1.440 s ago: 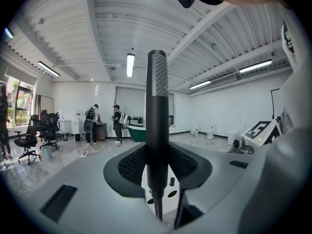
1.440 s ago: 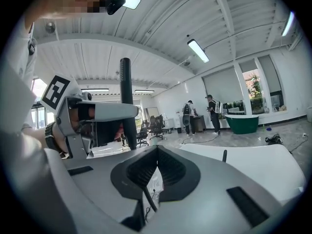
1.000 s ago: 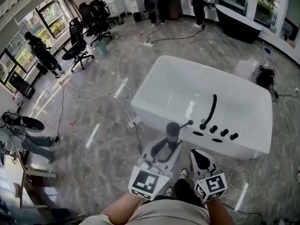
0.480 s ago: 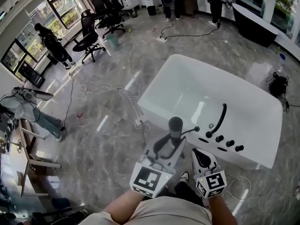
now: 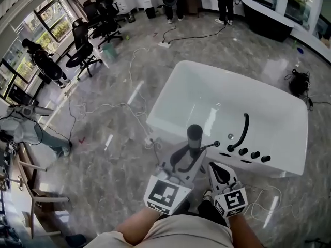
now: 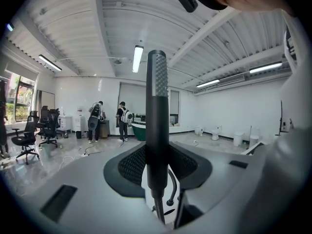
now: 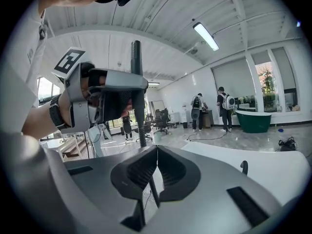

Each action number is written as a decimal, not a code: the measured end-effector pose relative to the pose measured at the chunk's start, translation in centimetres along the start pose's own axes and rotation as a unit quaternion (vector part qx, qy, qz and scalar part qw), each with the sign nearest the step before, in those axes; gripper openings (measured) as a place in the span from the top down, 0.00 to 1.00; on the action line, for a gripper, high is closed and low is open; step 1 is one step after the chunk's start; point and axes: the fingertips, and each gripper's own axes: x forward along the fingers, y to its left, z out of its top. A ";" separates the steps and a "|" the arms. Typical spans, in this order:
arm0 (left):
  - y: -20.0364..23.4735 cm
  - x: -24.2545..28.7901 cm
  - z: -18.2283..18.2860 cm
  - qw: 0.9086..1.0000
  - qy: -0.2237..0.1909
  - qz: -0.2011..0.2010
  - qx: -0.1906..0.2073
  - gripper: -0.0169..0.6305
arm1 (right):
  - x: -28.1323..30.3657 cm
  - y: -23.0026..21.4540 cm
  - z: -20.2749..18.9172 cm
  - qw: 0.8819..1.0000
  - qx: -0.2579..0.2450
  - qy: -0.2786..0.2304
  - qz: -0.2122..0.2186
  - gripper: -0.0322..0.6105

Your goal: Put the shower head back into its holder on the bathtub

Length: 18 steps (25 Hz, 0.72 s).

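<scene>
The left gripper (image 6: 157, 165) has its jaws clamped on the lower handle of the black shower head (image 6: 157, 106). The head stands upright, long axis vertical, spray end up, by the bathtub's (image 5: 207, 94) near rim, left of the black faucet (image 5: 242, 132). The right gripper (image 7: 155, 162) has its jaws pressed together, empty.

Hidden and too-small parts

In the head view, the shower head (image 5: 194, 137) handle's lower end is hidden by the left gripper (image 5: 187, 158). The dark fittings (image 5: 249, 152) on the bathtub (image 5: 207, 97) rim are too small to pick out a holder. The person's forearms are cut off below.
</scene>
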 end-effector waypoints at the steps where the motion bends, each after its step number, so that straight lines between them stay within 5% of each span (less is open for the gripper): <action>1: 0.5 0.1 0.3 1.000 -0.003 -0.007 0.003 0.77 | 0.5 0.2 0.0 1.000 -0.001 0.000 -0.007 0.93; 18: 3.3 -0.4 5.1 0.998 -0.028 -0.047 0.014 0.77 | 6.9 2.5 -10.7 0.995 -0.034 0.097 -0.014 0.91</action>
